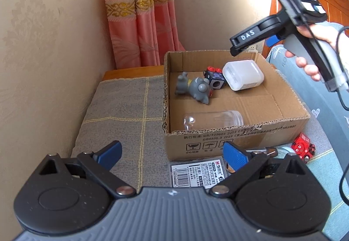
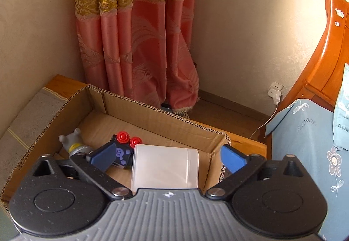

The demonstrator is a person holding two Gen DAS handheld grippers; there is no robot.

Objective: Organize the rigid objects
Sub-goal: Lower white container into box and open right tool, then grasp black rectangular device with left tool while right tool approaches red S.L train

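A cardboard box (image 1: 281,132) holds a grey toy figure (image 1: 194,88), a black cube with red knobs (image 1: 214,77), a white plastic container (image 1: 243,76) and a clear jar (image 1: 213,120) lying on its side. My left gripper (image 1: 172,153) is open and empty in front of the box. A white labelled packet (image 1: 194,172) and a red toy (image 1: 302,147) lie outside the box. My right gripper (image 2: 168,157) is open and empty above the white container (image 2: 165,166), with the cube (image 2: 122,149) and the grey toy (image 2: 73,140) below in the box (image 2: 152,110).
A grey checked mat (image 1: 122,114) covers the surface left of the box. A pink curtain (image 1: 139,12) and beige wall stand behind. A blue bedspread (image 2: 305,142) and orange wooden headboard (image 2: 327,55) lie to the right. A charger (image 2: 274,92) is plugged in at the wall.
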